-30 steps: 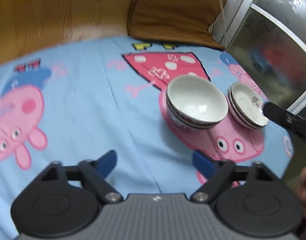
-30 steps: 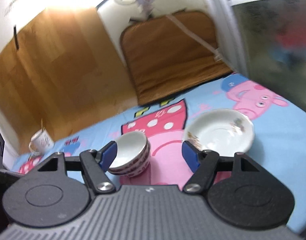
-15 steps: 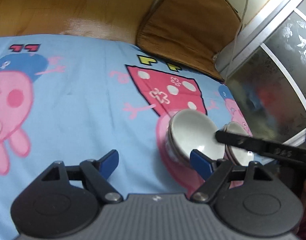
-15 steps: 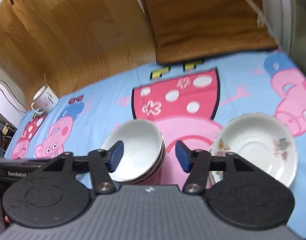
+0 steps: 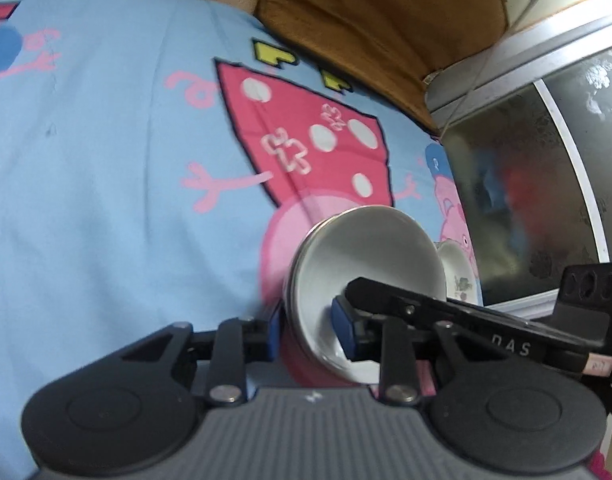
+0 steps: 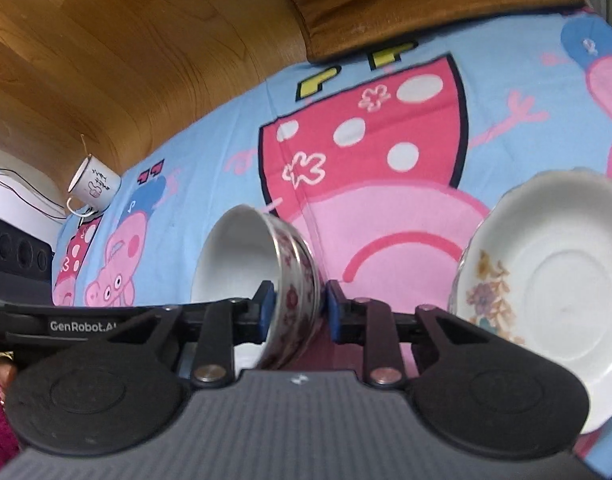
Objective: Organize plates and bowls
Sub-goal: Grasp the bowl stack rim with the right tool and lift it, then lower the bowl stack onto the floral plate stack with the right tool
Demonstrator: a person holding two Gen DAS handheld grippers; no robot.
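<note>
A stack of white bowls [image 5: 369,256] with a red floral pattern outside [image 6: 294,300] sits on the blue Peppa Pig cloth. My left gripper [image 5: 309,328] is shut on the stack's near rim, one blue pad inside and one outside. My right gripper [image 6: 300,308] is shut on the opposite rim the same way. The stack looks tilted in both views. A stack of white floral plates [image 6: 553,280] lies to the right of the bowls; a sliver of it shows in the left wrist view [image 5: 457,276].
A white enamel mug [image 6: 94,184] stands at the far left edge of the cloth. A brown cushion [image 5: 377,24] lies at the back. A metal-framed glass door [image 5: 545,168] stands along the right side. Wooden floor [image 6: 126,48] lies beyond the cloth.
Both grippers have moved in onto the bowl stack and closed on its opposite rims. The stack now looks tilted.
</note>
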